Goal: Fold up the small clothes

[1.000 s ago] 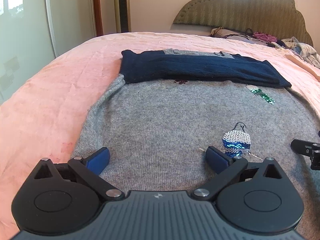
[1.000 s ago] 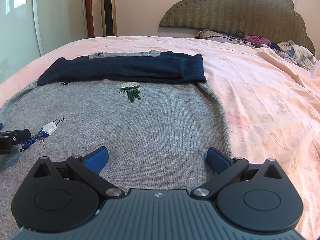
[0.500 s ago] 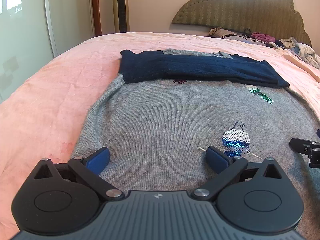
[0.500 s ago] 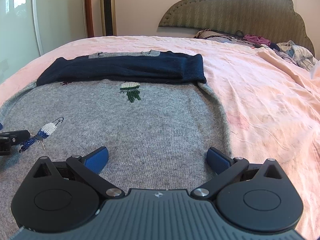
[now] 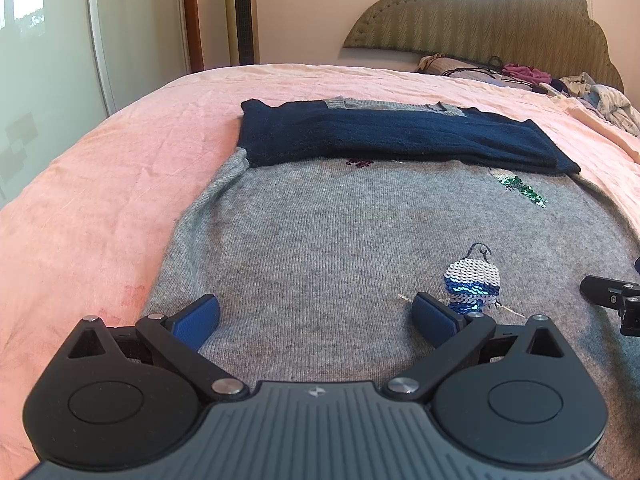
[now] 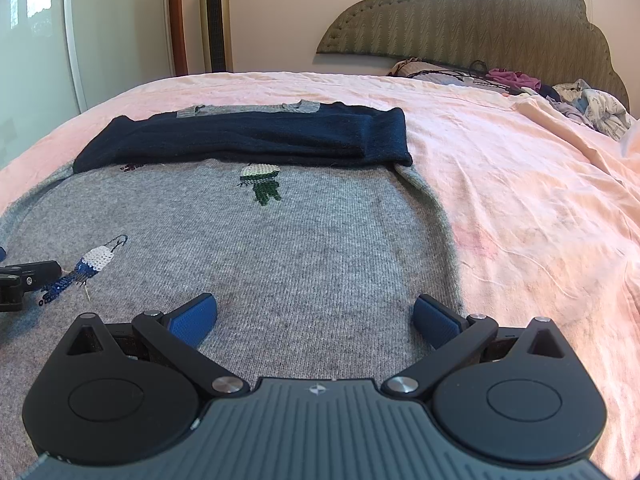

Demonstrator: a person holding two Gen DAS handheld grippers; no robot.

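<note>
Both tongs spread wide — left tongs [image 5: 316, 316], right tongs [image 6: 316, 314] over grey sweater [image 5: 340, 240].

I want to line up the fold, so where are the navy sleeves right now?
The navy sleeves lie folded across the far end of the grey sweater, beyond both open grippers and toward the headboard, in both wrist views.

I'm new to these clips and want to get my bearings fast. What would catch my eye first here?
A grey sweater lies flat on a pink bedsheet, its navy sleeves folded across the far end. Sequin motifs stand out on the knit: a blue-and-white one by the left gripper and a green one further up. Both grippers, the right too, hover open over the near hem.
</note>
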